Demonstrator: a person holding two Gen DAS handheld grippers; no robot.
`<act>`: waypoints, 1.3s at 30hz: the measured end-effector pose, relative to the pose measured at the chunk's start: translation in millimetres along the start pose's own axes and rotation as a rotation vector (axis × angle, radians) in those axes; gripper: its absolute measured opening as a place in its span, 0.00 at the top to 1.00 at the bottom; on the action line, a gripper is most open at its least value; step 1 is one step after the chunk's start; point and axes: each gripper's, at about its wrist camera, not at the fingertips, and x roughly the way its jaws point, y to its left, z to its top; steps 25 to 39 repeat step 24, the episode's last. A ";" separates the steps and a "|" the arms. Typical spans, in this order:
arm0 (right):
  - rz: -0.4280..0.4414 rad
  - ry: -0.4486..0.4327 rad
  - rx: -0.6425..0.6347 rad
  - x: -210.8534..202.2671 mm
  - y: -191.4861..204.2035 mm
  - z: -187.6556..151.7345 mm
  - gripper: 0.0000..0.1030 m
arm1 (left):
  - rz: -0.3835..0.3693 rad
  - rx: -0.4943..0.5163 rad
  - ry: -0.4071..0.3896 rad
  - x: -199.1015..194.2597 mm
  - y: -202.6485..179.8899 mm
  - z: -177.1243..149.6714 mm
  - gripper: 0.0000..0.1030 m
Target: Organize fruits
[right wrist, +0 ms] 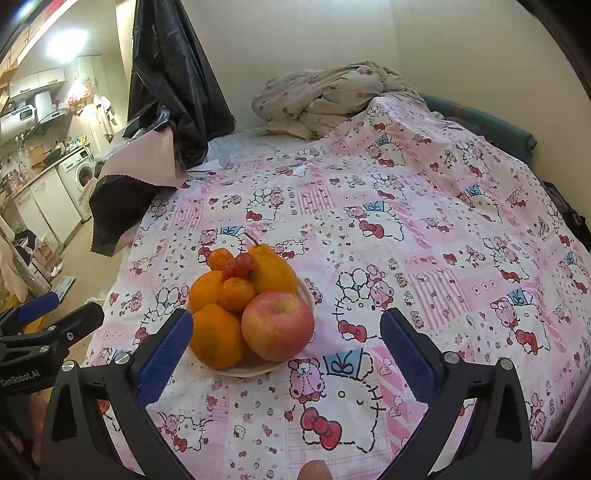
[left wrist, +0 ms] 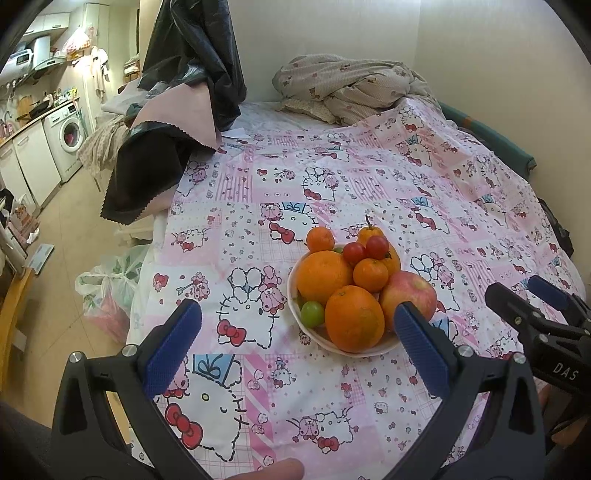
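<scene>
A small home; bed (left wrist: pixel 332 177) beside kitchen counter, washing machine (left wrist: pixel 70 134).

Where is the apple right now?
The apple sits at the near right edge of the white bowl, against the front orange. In the left wrist view it shows just beyond the left gripper's right finger.

Cream walls (left wrist: pixel 332 29) back a bed; a washing machine (left wrist: pixel 70 136) stands under the kitchen counter, beige floor (left wrist: pixel 74 236) alongside.
</scene>
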 end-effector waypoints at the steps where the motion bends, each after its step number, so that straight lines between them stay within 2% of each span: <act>1: 0.000 0.000 0.001 -0.1 -0.1 -0.1 0.00 | 0.001 0.000 0.000 -0.4 -0.5 0.2 0.00; 39: 0.006 -0.009 0.012 -4.0 0.3 2.5 0.00 | 0.001 0.013 0.001 3.9 -1.2 -1.5 0.00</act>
